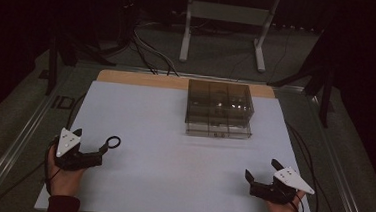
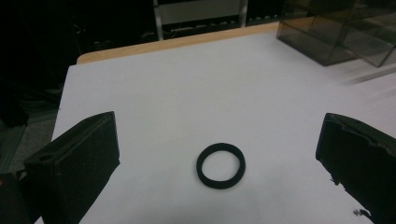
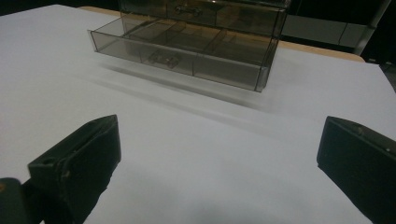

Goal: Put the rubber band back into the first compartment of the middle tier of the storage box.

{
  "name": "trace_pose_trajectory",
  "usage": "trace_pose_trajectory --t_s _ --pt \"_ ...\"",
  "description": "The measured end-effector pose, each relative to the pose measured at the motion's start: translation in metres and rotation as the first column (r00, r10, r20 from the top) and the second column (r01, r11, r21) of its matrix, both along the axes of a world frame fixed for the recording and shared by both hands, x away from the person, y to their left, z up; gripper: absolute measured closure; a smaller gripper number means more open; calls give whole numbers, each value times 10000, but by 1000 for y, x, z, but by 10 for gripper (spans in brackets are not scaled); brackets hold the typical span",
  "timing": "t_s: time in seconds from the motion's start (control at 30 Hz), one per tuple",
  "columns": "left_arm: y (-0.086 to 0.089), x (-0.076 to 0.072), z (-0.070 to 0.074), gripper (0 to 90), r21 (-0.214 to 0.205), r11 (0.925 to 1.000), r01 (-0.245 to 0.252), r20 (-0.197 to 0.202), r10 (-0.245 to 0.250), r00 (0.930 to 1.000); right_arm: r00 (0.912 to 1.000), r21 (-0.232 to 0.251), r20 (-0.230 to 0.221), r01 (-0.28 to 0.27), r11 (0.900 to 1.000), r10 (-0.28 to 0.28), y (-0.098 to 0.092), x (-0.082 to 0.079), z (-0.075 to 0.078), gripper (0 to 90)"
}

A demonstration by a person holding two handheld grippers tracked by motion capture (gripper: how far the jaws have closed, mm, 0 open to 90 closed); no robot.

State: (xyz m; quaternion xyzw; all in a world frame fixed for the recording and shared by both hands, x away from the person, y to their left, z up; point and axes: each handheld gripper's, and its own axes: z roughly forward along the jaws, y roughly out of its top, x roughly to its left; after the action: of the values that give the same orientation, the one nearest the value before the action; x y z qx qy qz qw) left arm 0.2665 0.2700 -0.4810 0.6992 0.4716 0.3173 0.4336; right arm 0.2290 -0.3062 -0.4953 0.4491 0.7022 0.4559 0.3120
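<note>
Ring (image 2: 220, 165), black, flat on white tabletop (image 1: 173, 150), between wide-open left tongs (image 2: 219, 154), untouched; right tongs (image 3: 219, 154) wide open, empty, facing smoked drawer cabinet (image 3: 196, 42), lowest drawer out.

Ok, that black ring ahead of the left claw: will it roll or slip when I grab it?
The black ring lies flat on the white table, so rolling seems unlikely. It looks thin and light, so closing could nudge it sideways. The left claw stands open around it.
</note>
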Motion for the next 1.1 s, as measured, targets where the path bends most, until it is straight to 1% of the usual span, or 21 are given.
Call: trace_pose_trajectory --t_s 0.27,0.43,0.5,0.57,0.67,0.73,0.8,0.83,0.87,0.9,0.93,0.97,1.0,1.03,1.07,1.1 --pt "4 14 -6 3 -11 9998 -194 -243 193 9995 10000 17 69 27 10000 -27 0 0 0 1" --pt "5 23 -12 4 63 9995 -308 -518 311 9982 10000 20 78 19 10000 -19 0 0 0 1" --pt "5 26 -14 16 145 9992 -364 -676 373 9970 10000 7 86 16 10000 -16 0 -1 1 1" --pt "4 30 -16 19 179 9987 -486 -920 500 9945 9999 29 98 24 10000 -25 0 -1 1 1" --pt "3 35 -19 74 220 9972 -710 -1517 735 9857 9999 40 122 43 10000 -43 0 -1 1 1" --pt "3 38 -22 129 199 9970 -749 -1887 774 9790 9999 39 120 40 10000 -40 -1 -1 1 1" --pt "2 42 -25 162 337 9968 -726 -2123 781 9741 9999 52 132 57 10000 -58 0 -1 1 1" --pt "2 42 -25 168 337 9968 -726 -2123 781 9741 9999 52 132 57 10000 -58 0 -1 1 1" --pt "-1 45 -28 210 500 9962 -719 -2331 816 9690 9999 55 137 59 10000 -60 0 -1 1 1" --pt "-3 46 -30 259 674 9945 -796 -2417 937 9658 9999 50 147 64 10000 -65 -1 -1 1 1" --pt "-4 48 -32 259 768 9928 -919 -2509 1084 9619 9999 50 147 64 10000 -65 -1 -1 1 1" --pt "-5 50 -34 327 751 9934 -867 -2619 1036 9595 9999 51 149 71 10000 -72 0 -1 1 1" --pt "-6 51 -36 350 746 9942 -773 -2773 952 9561 9999 46 152 71 10000 -72 -1 -1 1 1" --pt "-6 53 -37 395 795 9939 -763 -2886 962 9526 9998 44 164 72 10000 -73 -1 -1 1 1" --pt "-7 54 -39 468 760 9947 -699 -3002 897 9496 9998 29 195 68 10000 -69 -1 -1 1 1" --pt "-7 55 -40 468 686 9959 -588 -3088 773 9480 9998 29 195 68 10000 -69 -1 -1 1 1"
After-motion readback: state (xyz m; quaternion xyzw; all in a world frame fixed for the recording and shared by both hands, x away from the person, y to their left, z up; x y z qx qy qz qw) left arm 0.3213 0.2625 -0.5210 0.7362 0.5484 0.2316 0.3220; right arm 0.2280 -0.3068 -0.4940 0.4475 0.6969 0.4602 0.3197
